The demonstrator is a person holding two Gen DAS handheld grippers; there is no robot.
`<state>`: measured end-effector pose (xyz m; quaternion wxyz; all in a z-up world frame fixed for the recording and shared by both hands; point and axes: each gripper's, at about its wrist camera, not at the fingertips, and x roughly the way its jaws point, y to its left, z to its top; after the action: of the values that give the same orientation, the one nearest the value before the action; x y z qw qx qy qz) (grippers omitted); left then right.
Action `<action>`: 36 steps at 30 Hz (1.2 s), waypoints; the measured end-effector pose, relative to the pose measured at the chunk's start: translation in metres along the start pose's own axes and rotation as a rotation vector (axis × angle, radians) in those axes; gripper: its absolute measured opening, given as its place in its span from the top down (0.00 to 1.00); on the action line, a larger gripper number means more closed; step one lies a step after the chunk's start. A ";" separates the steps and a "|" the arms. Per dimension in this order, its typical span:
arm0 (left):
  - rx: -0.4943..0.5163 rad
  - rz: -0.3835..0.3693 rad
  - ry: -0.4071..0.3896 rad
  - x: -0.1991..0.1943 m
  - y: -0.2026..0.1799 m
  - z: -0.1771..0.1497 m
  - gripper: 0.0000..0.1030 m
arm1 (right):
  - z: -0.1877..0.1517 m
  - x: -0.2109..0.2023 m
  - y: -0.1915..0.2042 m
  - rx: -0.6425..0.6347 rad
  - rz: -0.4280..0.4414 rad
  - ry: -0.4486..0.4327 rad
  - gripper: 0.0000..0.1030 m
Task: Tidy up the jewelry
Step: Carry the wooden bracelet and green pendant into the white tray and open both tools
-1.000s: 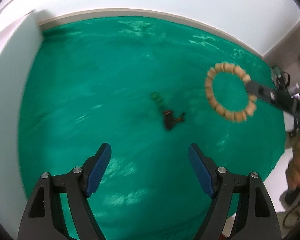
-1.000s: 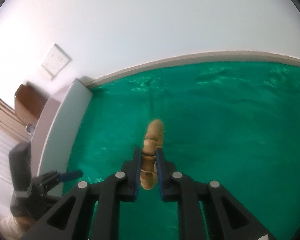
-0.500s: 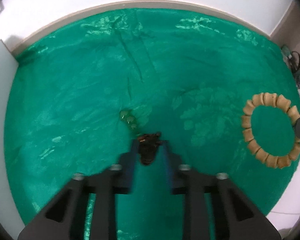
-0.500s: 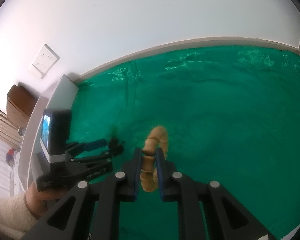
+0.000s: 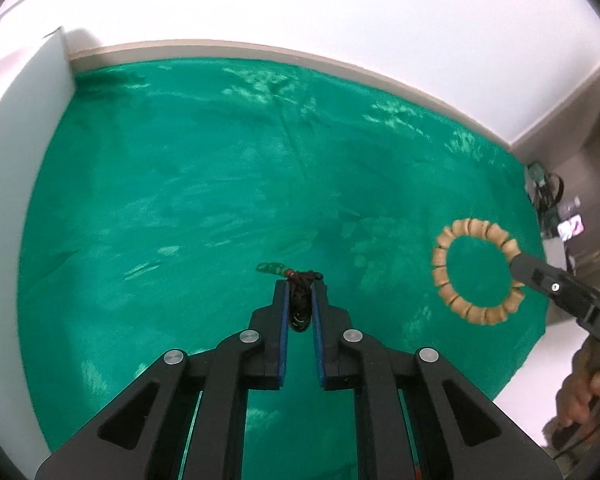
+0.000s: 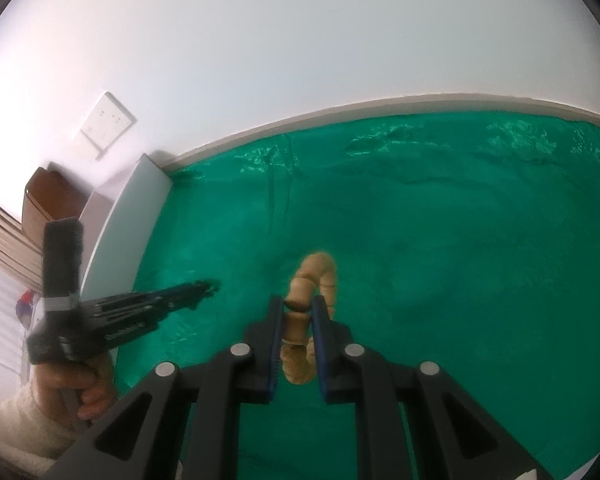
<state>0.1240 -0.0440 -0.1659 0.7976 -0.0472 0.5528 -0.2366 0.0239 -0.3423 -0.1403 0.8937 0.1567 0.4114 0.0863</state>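
The left gripper (image 5: 299, 286) is seen closed on a dark corded piece of jewelry (image 5: 301, 300), which is pinched between the blue pads (image 5: 285, 320); a small green bead end (image 5: 271, 268) of that piece projects just beyond the fingertips, to their left, above the green cloth (image 5: 180, 184) that covers the table. The jaws of this gripper have just been closing, with the dark piece between them. The right gripper (image 6: 297, 308) is seen clamped on a wooden bead bracelet (image 6: 314, 280), which is held edge-on between its pads, with part of the ring curving out ahead of the fingertips and part lying back between the fingers. In the left wrist view the same bracelet (image 5: 476, 272) is presented as a full open ring, held at its right-hand rim by the right gripper, well to the right of the left gripper and clear of the cloth. In the right wrist view the left gripper (image 6: 206, 286) is observed to the left of the right gripper, and apart from it, with a dark clump at its tip; a hand (image 6: 80, 384) with a pale fleecy sleeve (image 6: 24, 428) is wrapped round its handle. A white upright panel (image 6: 136, 208) is noted along the left edge of the cloth, and a white wall plate (image 6: 107, 125) is mounted on the wall beyond it. The other hand (image 5: 584, 396) is partly visible at the lower right of the left wrist view.
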 end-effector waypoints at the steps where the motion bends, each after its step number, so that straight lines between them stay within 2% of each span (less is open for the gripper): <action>1: -0.010 0.002 -0.003 -0.004 0.003 -0.002 0.91 | 0.000 0.001 0.001 -0.004 0.002 0.001 0.86; 11: -0.066 0.008 -0.053 -0.036 0.017 -0.002 0.91 | 0.006 -0.002 0.016 -0.050 0.016 -0.009 0.86; 28: -0.120 0.028 -0.057 -0.058 0.027 -0.005 0.91 | 0.015 -0.005 0.037 -0.110 0.059 -0.017 0.86; 32: -0.133 0.028 -0.077 -0.077 0.030 -0.011 0.91 | 0.021 -0.009 0.048 -0.140 0.082 -0.027 0.86; 36: -0.164 0.027 -0.111 -0.105 0.040 -0.020 0.91 | 0.031 -0.007 0.076 -0.201 0.127 -0.009 0.86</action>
<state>0.0903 0.0398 -0.0968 0.8237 -0.1178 0.5258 -0.1769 0.0405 -0.2794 -0.0894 0.8996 0.0923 0.3858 0.1828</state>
